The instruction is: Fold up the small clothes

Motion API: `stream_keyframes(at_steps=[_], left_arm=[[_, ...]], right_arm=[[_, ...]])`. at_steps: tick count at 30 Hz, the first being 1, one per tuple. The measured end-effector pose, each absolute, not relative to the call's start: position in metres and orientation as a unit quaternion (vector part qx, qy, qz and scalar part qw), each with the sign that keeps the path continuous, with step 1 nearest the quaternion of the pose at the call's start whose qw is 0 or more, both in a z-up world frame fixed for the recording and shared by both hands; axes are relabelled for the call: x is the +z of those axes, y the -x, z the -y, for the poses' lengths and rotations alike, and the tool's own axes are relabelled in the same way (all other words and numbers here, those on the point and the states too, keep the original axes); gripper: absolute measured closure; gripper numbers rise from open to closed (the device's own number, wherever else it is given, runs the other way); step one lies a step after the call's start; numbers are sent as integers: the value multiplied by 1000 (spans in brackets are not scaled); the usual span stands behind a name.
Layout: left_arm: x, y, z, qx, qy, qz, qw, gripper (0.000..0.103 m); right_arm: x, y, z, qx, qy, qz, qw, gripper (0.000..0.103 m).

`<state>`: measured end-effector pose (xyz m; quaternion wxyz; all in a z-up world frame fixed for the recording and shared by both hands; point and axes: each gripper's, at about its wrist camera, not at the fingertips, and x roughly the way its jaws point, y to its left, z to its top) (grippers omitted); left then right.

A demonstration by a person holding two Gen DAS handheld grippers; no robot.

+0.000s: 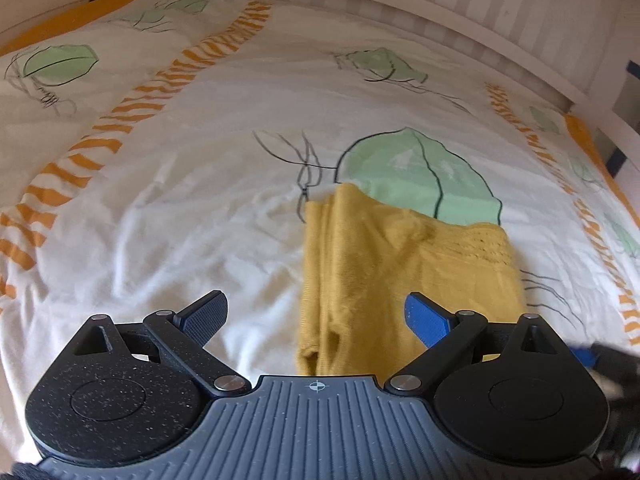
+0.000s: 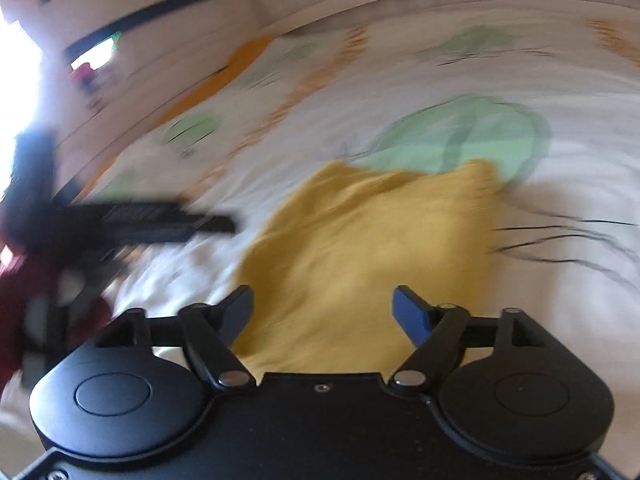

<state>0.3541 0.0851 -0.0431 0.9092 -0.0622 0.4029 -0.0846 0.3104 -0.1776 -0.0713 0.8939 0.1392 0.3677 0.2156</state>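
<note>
Left gripper (image 1: 316,316) released, empty, hovering above near edge of yellow knit garment (image 1: 404,280), partly folded, just below green leaf print (image 1: 416,172). Right gripper (image 2: 322,312) likewise spread, gripping nothing, over same garment (image 2: 360,248); probably soft, light, limp, best pinched at a corner or hem.

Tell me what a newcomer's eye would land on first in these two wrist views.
The mustard-yellow garment stands out first, lying folded on the white bedspread just ahead of both grippers. Next comes the big green leaf print right behind it. The left gripper and right gripper both hover open over the garment's near edge, holding nothing.
</note>
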Motion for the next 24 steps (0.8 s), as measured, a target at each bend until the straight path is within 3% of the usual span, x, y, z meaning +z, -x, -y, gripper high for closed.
stream_keyframes(at_steps=[1, 8, 16, 24], left_arm=[[-44, -354, -82, -86, 59, -402, 910, 7], [-50, -356, -73, -92, 52, -399, 911, 7], [-62, -356, -77, -95, 48, -429, 897, 7], [-80, -344, -87, -120, 72, -477, 868, 7]], right_arm=[[-72, -315, 186, 198, -151, -367, 896, 15], [-89, -346, 234, 103, -212, -367, 900, 15], [-109, -381, 234, 82, -174, -388, 902, 15], [-121, -397, 213, 117, -133, -389, 904, 5]])
